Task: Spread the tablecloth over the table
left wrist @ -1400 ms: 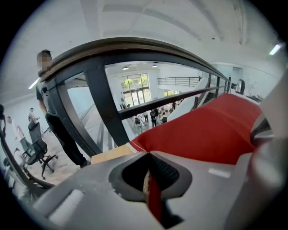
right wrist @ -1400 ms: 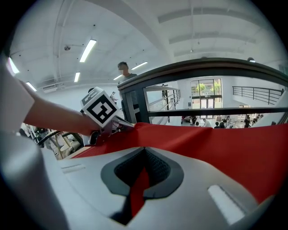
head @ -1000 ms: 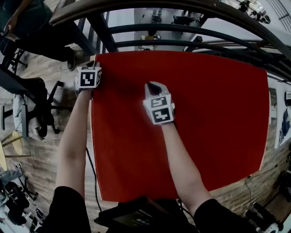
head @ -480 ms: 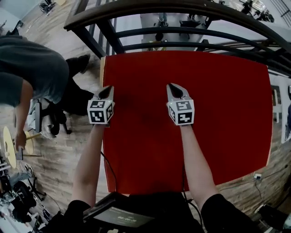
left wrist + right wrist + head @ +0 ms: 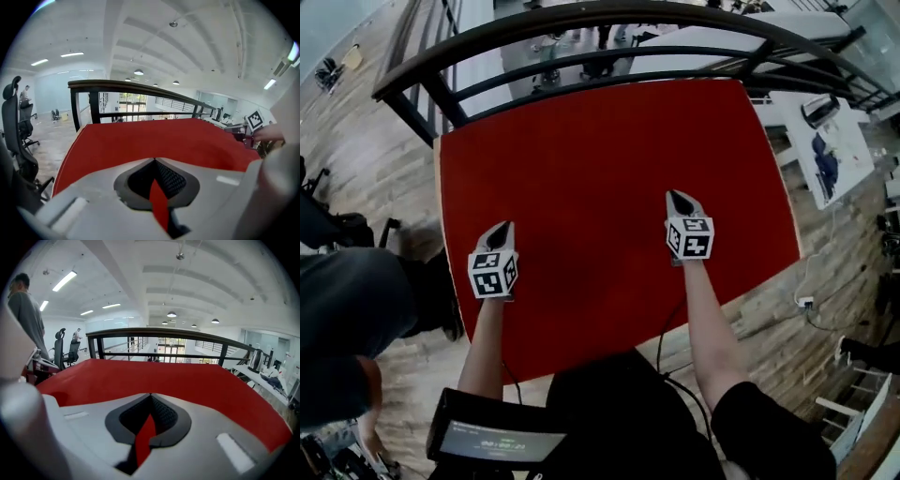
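Left gripper (image 5: 502, 229) and right gripper (image 5: 679, 198), jaws pressed together, hang over the red tablecloth's (image 5: 600, 159) near half.

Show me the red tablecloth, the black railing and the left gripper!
tablecloth (image 5: 609, 187), head view, middle of the cloth.
railing (image 5: 159, 331), right gripper view, top bar.
left gripper (image 5: 502, 230), head view, tip where it is shut.

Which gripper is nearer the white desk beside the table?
Right. The right gripper is over the tablecloth toward the white desk; the left gripper is by the opposite edge.
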`<state>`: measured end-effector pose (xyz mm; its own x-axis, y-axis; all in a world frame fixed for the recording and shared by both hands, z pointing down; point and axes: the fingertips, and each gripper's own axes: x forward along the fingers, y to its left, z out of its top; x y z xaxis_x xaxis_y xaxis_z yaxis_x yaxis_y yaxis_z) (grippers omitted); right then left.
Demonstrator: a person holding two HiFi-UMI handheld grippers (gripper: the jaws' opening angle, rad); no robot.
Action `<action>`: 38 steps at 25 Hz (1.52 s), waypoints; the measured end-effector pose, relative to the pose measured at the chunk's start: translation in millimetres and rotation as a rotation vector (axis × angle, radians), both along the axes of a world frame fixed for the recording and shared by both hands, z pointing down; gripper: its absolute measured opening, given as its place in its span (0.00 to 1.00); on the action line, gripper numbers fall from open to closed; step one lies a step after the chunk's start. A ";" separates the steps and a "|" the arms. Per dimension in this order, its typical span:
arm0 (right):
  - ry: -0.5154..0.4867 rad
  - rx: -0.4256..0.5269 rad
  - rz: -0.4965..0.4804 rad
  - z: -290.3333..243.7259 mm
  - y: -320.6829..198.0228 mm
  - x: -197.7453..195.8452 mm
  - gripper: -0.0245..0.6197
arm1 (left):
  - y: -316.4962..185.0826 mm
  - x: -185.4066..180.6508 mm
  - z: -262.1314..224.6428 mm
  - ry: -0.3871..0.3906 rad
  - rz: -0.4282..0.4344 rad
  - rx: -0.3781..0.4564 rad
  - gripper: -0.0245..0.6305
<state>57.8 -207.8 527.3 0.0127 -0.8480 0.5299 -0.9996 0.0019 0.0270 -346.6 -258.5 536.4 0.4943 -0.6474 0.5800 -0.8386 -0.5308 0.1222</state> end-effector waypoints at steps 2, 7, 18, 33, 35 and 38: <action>0.014 -0.026 -0.007 5.8 39.2 38.2 0.05 | 47.6 14.9 -1.1 -0.038 -0.048 -0.019 0.05; 0.027 -0.038 0.040 16.1 68.4 140.6 0.05 | 104.6 43.4 26.6 -0.112 -0.133 -0.057 0.05; 0.087 -0.186 0.189 89.4 59.6 275.3 0.05 | 76.4 41.0 84.6 -0.207 -0.335 -0.162 0.05; 0.033 -0.213 0.096 91.4 6.7 302.2 0.05 | 77.6 62.8 72.7 -0.265 -0.451 -0.172 0.05; 0.025 -0.212 0.081 89.0 -4.6 303.3 0.05 | 70.0 65.9 73.1 -0.250 -0.463 -0.164 0.05; 0.018 -0.217 0.060 91.1 -11.8 301.1 0.05 | 63.8 64.8 70.8 -0.233 -0.503 -0.161 0.05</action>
<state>359.0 -219.6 618.4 0.0706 -0.7119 0.6987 -0.9975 -0.0500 0.0499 -281.8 -194.6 607.2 -0.0041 -0.6648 0.7470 -0.9975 -0.0495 -0.0496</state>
